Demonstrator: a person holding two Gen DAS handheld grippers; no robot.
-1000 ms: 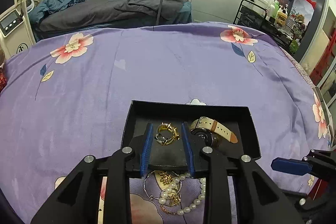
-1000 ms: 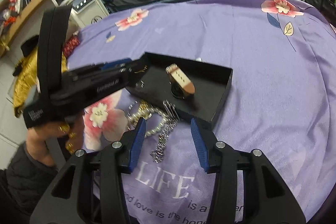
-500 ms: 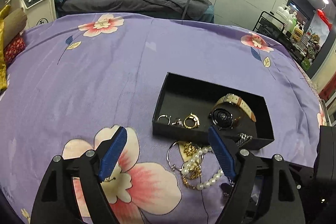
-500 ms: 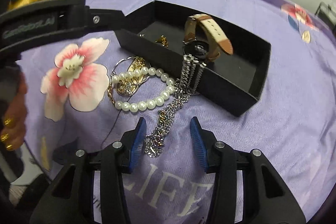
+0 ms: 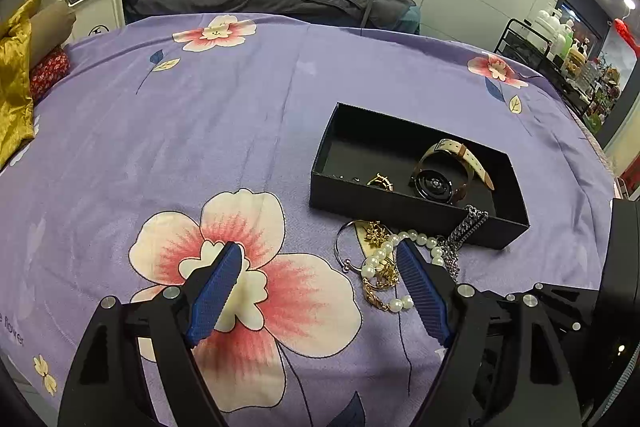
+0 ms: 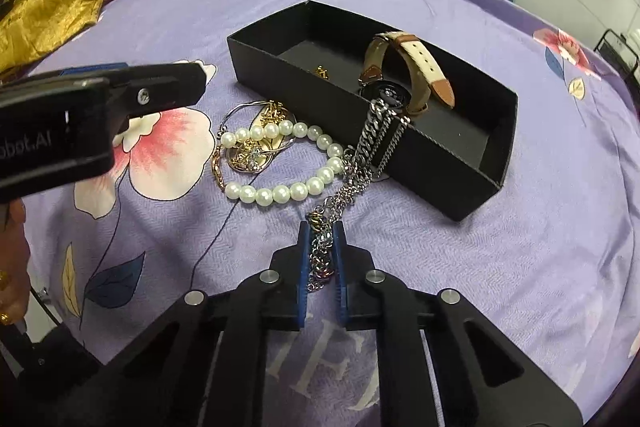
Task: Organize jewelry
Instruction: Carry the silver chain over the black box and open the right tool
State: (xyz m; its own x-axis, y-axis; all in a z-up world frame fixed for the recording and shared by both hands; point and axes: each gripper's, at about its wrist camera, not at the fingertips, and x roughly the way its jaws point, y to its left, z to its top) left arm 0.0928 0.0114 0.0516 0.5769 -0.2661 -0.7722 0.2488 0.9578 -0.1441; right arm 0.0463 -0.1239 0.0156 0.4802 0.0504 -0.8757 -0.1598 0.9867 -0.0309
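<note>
Silver chain (image 6: 362, 151) clamped in right tongs (image 6: 322, 259), draped over black box (image 6: 472, 163)

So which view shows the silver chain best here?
The right wrist view: the silver chain runs in full from the black box rim down into the shut right gripper. The left wrist view shows only its upper part against the box wall, small and partly hidden beside the pearl bracelet.
</note>
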